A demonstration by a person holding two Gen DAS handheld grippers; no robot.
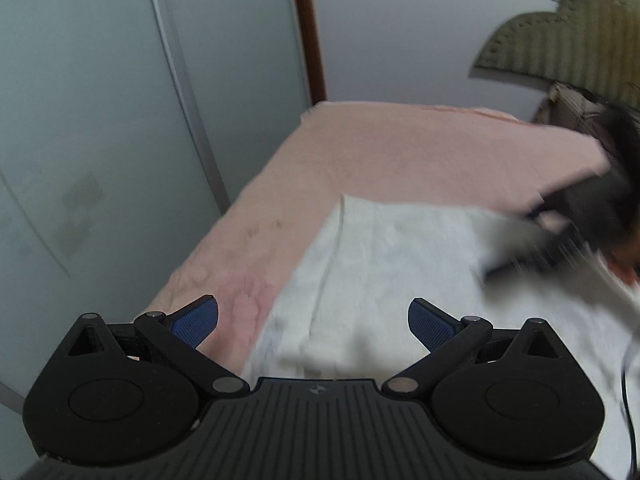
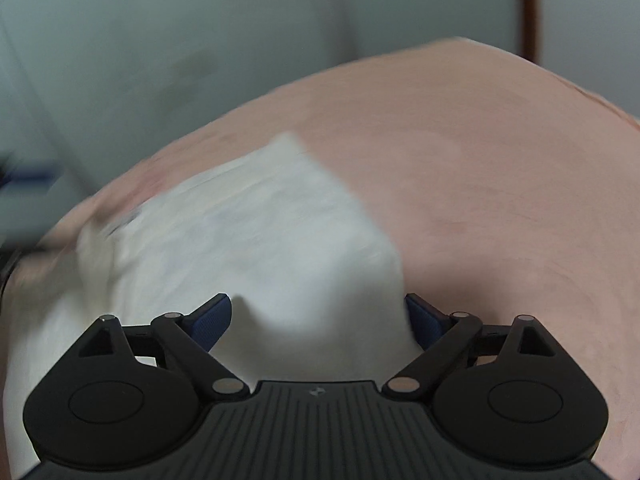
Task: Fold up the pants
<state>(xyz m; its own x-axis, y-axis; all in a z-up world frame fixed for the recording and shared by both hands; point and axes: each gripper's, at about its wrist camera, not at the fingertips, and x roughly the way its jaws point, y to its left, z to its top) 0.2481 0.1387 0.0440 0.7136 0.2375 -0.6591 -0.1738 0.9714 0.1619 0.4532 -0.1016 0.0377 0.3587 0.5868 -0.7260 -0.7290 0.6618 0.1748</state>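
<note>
Spread wide and empty above white pants [image 2: 256,248] — left gripper [image 1: 313,322] and right gripper [image 2: 318,318] alike — cloth folded, rumpled, on pink bedsheet [image 2: 480,184].

Ahead of my left tool [image 1: 313,322], its blue pads spread wide, the white pants [image 1: 384,264] lie flat on the pink bed [image 1: 400,152]; nothing rises between the pads. To my left the bed edge drops off beside the pale wardrobe doors [image 1: 100,120], a tight side. Beyond the pants the bed runs bare to the wall [image 1: 400,32]. On the right my right tool [image 1: 560,216], a dark blur, sits over the fabric and blocks that side. From the right wrist, bare pink bed [image 2: 500,184] lies open rightward.
</note>
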